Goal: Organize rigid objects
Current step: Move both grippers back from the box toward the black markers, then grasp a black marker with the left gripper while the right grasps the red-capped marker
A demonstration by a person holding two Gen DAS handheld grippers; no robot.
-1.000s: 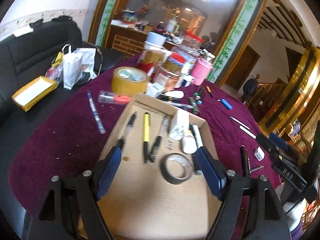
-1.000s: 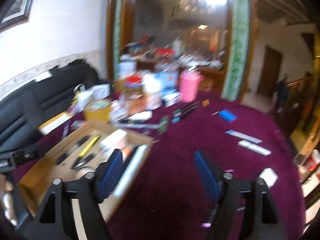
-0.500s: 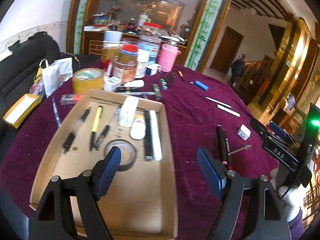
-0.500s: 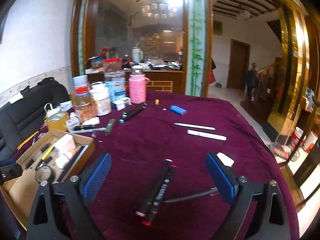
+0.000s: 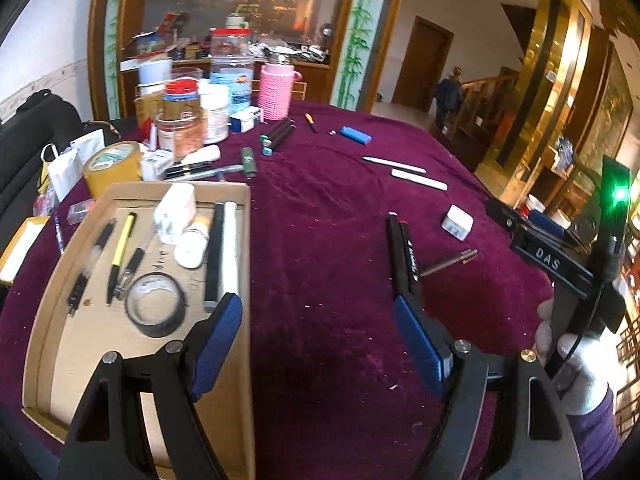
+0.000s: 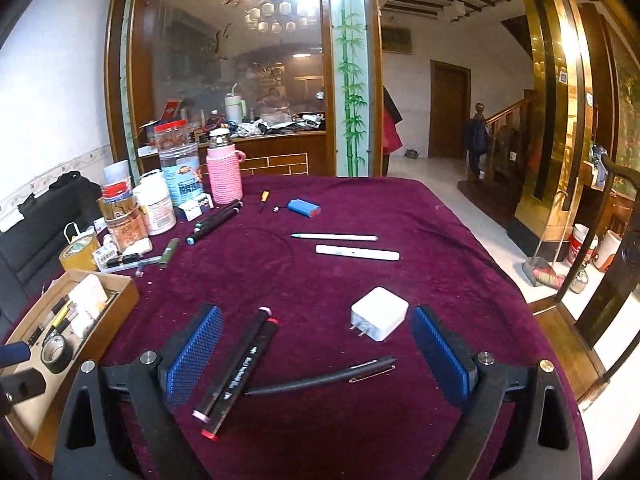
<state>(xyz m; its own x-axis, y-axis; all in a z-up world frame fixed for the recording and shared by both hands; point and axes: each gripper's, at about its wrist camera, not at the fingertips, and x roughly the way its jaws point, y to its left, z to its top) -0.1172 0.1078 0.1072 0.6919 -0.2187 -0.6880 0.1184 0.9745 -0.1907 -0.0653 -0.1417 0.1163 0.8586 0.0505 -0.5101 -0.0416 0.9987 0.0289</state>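
Note:
A cardboard tray [image 5: 60, 280] holds several pens, a tape ring [image 5: 155, 310] and white items; it also shows in the right wrist view [image 6: 124, 292]. My left gripper [image 5: 318, 344] is open and empty over the purple cloth beside the tray. My right gripper [image 6: 316, 352] is open and empty, low over two black markers [image 6: 240, 364], a black pen [image 6: 320, 378] and a white charger [image 6: 379, 313]. The markers [image 5: 404, 256] and charger [image 5: 457, 222] also show in the left wrist view.
Jars [image 6: 120, 216], a pink bottle [image 6: 224, 176] and a brown tape roll [image 6: 78, 252] crowd the table's far left. A blue case [image 6: 304, 207], a white pen [image 6: 334, 237], a white stick [image 6: 356, 253] and dark markers [image 6: 216, 220] lie on the cloth. The table edge is at the right.
Both grippers swung right. The left one left the tray and now sits over the cloth. The right one came down over the black markers, pen and charger.

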